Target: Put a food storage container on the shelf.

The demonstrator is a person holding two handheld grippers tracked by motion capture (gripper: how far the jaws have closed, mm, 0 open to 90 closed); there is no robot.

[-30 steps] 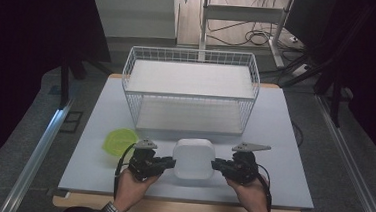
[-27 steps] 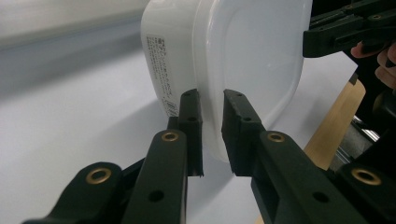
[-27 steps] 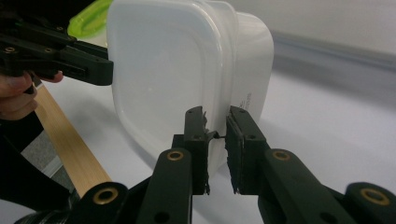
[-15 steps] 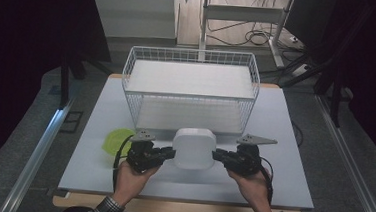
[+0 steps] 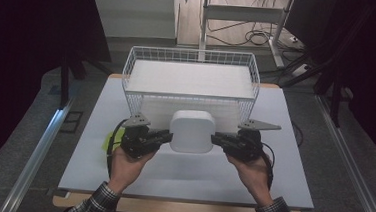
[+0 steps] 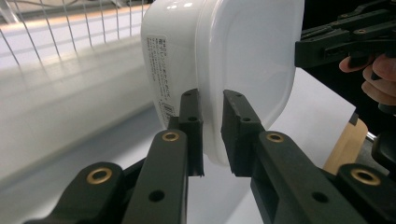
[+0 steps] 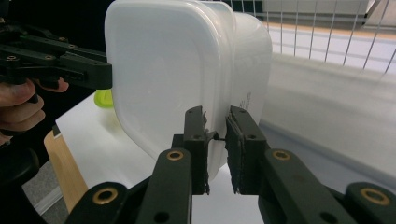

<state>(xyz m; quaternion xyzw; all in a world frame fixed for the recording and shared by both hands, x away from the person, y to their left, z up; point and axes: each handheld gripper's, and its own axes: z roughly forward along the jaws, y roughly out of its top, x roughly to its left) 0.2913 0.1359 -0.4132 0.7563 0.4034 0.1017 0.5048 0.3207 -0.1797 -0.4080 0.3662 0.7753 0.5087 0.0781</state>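
The white lidded container [image 5: 191,132], smooth rounded plastic, hangs tilted above the surface [image 5: 181,175] just before the wire basket [image 5: 190,81], pinched at its rim by the left hand-held gripper [image 5: 164,136] and right hand-held gripper [image 5: 217,138]. Probably bound for the basket, it wants level, matched lifting, since slick rims could slip

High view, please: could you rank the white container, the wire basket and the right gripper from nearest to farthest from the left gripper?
1. White container, gripped at its left rim.
2. Right gripper, across the container.
3. Wire basket, beyond, at the table's back.
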